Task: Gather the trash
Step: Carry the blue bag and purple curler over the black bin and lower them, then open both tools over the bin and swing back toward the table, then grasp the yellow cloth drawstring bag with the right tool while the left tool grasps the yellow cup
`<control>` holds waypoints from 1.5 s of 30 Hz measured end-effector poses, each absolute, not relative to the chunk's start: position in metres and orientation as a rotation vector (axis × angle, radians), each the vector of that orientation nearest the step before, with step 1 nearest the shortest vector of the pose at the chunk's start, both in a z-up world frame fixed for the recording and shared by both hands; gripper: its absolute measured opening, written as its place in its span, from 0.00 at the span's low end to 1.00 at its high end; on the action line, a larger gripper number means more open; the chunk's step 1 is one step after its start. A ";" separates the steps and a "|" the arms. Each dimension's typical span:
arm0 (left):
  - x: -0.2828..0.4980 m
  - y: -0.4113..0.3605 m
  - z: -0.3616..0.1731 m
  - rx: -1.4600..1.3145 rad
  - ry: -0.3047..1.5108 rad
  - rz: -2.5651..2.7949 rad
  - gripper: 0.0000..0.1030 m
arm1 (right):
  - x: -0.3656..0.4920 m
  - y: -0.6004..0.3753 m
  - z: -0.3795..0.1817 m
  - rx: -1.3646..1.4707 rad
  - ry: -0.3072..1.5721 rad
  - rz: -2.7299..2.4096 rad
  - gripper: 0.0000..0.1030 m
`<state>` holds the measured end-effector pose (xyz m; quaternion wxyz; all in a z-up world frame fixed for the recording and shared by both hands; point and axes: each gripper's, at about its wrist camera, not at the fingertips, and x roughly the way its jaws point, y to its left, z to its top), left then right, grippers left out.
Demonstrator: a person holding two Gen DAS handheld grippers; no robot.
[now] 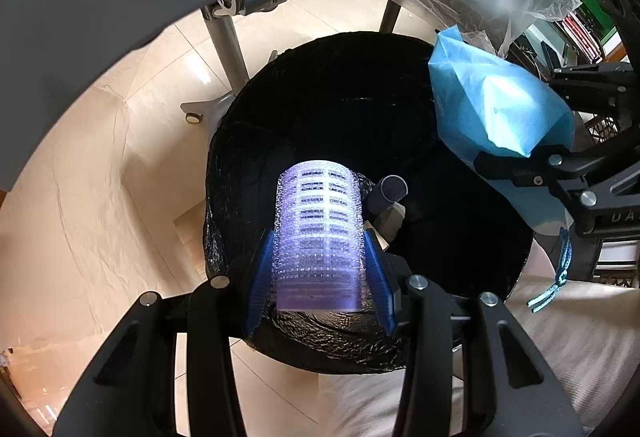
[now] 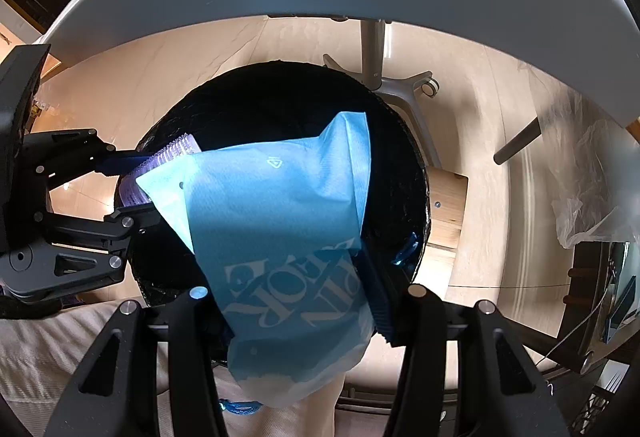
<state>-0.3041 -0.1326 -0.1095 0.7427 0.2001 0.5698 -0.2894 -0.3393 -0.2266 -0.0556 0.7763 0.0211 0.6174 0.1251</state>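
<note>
Over the black-lined bin [image 1: 320, 109], a purple hair roller [image 1: 318, 233] is clamped in the left gripper [image 1: 320, 277] and a blue paper bag [image 2: 280, 221] is pinched in the right gripper [image 2: 296, 301], apparently for dropping.

The blue bag [image 2: 280, 237] carries large pale letters, upside down and partly creased; only "OR" and "IN" read clearly.

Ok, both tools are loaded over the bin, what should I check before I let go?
1. Left tool grips purple hair roller: ok.
2. Roller sits over the black-lined bin opening: ok.
3. Right tool grips blue paper bag: ok.
4. Bag fully over the opening: cannot tell; its lower end overhangs the near rim.
5. Tools clear of each other: ok, apart, though bag and roller overlap in the right wrist view.
6. Room left in the bin: cannot tell, interior is dark.
</note>
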 end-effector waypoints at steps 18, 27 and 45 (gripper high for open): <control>-0.302 -0.130 -0.110 0.439 1.229 -0.600 0.44 | -0.333 -0.229 -0.053 0.039 1.318 0.277 0.49; -0.307 -0.124 -0.093 0.386 1.198 -0.640 0.67 | -0.339 -0.241 -0.042 0.099 1.299 0.282 0.74; -0.264 -0.113 0.062 0.177 0.876 -0.575 0.93 | -0.285 -0.301 0.117 0.053 0.891 0.092 0.92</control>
